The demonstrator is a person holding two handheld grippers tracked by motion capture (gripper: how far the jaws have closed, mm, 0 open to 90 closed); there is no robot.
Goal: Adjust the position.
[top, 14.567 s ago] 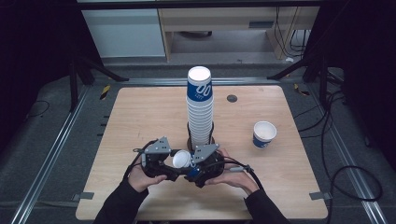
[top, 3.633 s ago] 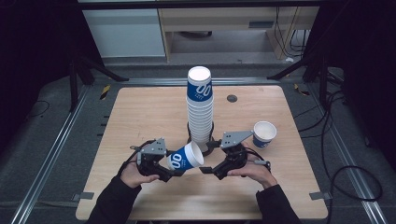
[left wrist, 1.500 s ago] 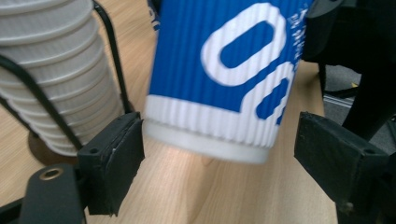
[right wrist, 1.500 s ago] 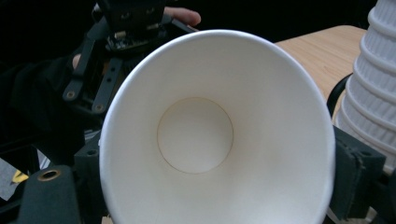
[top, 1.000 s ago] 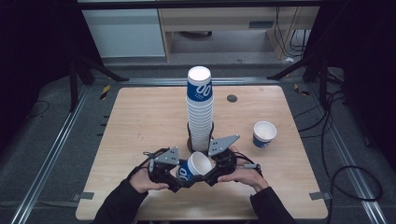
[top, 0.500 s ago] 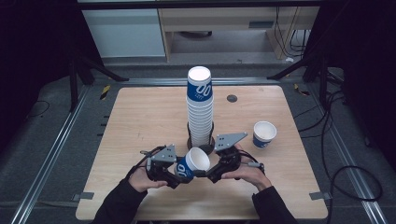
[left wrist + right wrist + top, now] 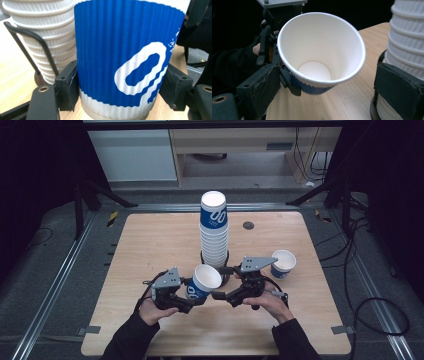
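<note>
A blue-and-white ribbed paper cup point(image 7: 205, 282) hangs tilted just above the table, its mouth turned toward the right hand. My left gripper point(image 7: 195, 295) is shut on it. Its jaws have just been closing, and the pads point(image 7: 71, 87) press both sides of the cup point(image 7: 125, 62) near its base. My right gripper point(image 7: 222, 282) faces the mouth of the cup point(image 7: 319, 50). The jaws of that right gripper point(image 7: 329, 86) have just been opening and stand wide, with the cup's rim between them and the right pad clear of it.
A tall stack of the same cups point(image 7: 214, 230) stands upside down in a black wire holder point(image 7: 214, 262) right behind the grippers. One cup point(image 7: 283, 264) stands upright on the wooden table point(image 7: 150, 245) at the right. A small dark hole point(image 7: 248, 225) is farther back.
The right gripper's jaws have spread apart off the cup. The cup stays in the left gripper and its mouth has risen slightly. Both hands have hardly shifted.
</note>
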